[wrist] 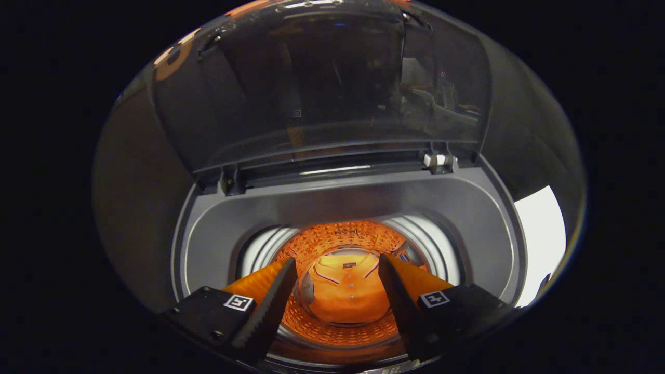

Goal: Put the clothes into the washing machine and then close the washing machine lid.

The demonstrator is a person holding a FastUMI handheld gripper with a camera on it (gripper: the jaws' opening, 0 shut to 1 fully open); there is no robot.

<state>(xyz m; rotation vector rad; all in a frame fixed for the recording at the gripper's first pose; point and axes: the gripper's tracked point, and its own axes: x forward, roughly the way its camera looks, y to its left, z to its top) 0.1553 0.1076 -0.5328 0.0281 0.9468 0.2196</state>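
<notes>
I look down into a top-loading washing machine (332, 208) with a grey top rim. An orange collared shirt (345, 293) lies at the bottom of the drum (332, 236), beyond and below my fingers. My gripper (337, 262) hovers over the drum mouth, open, with nothing between its fingers. The transparent dark lid (322, 88) stands raised upright at the back of the machine, hinged along the rear edge (439, 161).
The grey rim (467, 218) circles the drum opening. Dark booth wall lies to the left and right of the machine. A bright white patch (540, 239) shows to the right of the machine.
</notes>
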